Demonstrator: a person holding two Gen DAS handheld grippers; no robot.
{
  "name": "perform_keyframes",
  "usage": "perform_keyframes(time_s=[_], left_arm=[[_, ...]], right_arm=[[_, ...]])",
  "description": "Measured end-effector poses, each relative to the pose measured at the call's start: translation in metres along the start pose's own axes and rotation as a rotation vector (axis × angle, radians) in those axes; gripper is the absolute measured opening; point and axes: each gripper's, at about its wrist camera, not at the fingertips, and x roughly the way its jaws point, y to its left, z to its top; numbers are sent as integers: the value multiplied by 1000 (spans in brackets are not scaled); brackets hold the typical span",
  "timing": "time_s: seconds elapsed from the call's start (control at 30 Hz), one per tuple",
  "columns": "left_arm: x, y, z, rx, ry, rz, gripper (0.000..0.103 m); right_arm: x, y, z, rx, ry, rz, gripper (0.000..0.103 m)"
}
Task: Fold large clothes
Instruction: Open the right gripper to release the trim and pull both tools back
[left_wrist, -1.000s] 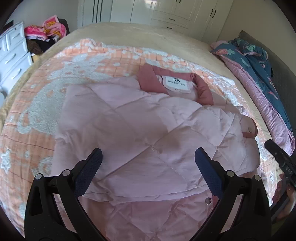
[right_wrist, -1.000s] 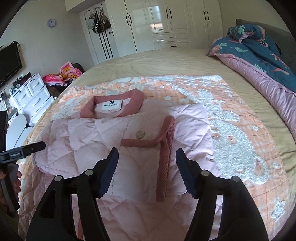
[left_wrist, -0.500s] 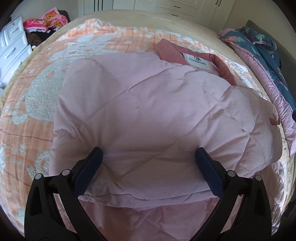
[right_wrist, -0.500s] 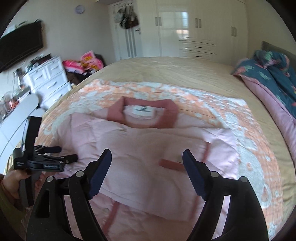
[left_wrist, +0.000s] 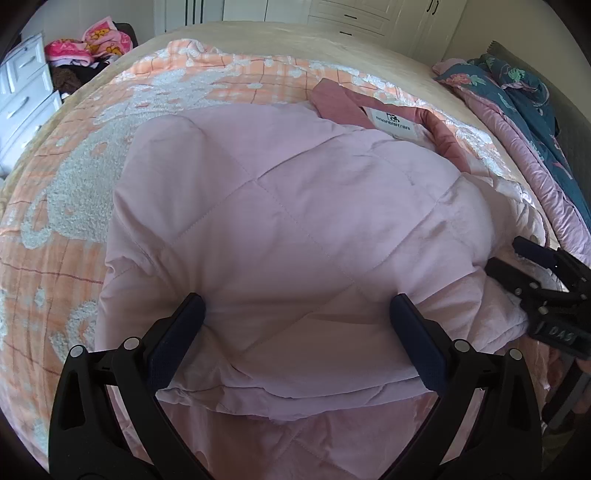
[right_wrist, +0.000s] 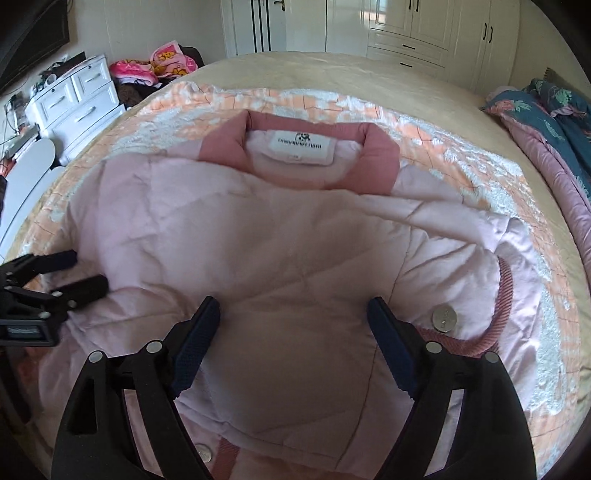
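A pale pink quilted jacket (left_wrist: 295, 221) lies folded on the bed, its rose collar (right_wrist: 380, 155) and white label (right_wrist: 301, 146) at the far end. My left gripper (left_wrist: 295, 306) stands wide open, fingertips down on the jacket's near fold, with puffed fabric between them. It also shows at the left edge of the right wrist view (right_wrist: 55, 273). My right gripper (right_wrist: 293, 306) is over the jacket's near middle, its jaws opening, fabric lying between the fingers without being pinched. A ribbed rose cuff (right_wrist: 506, 295) and a silver snap button (right_wrist: 444, 318) sit just right of it.
The jacket rests on an orange and white blanket (left_wrist: 66, 192) over a beige bed (right_wrist: 332, 70). A blue floral quilt (right_wrist: 554, 114) is heaped at the right. White drawers (right_wrist: 77, 103), a pile of bright clothes (right_wrist: 162, 62) and wardrobes (right_wrist: 406, 26) stand beyond.
My left gripper sank onto the jacket, then held still. My right gripper swung left from the cuffed sleeve to the jacket's middle, came closer to the fabric, and its jaws widened.
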Motion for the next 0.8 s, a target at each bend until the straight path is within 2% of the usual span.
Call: perform_keyframes(time_s=[0.13,0.23,0.53,0.8], left_arm=[[-4,-4,2,5,7,15,95],[-13,-8,3,13,4,24,95],[-46,-19,3,15,-18,4,95],[-89,-28,4,22,-70,-5,95]], right_arm=[[7,-3,-3,30,0,10,84],[-3,-7,0,71,-1,40,85],[-57,-14,-3,136,-67,100,92],[-112,-16,-1,156,-127,112,92]])
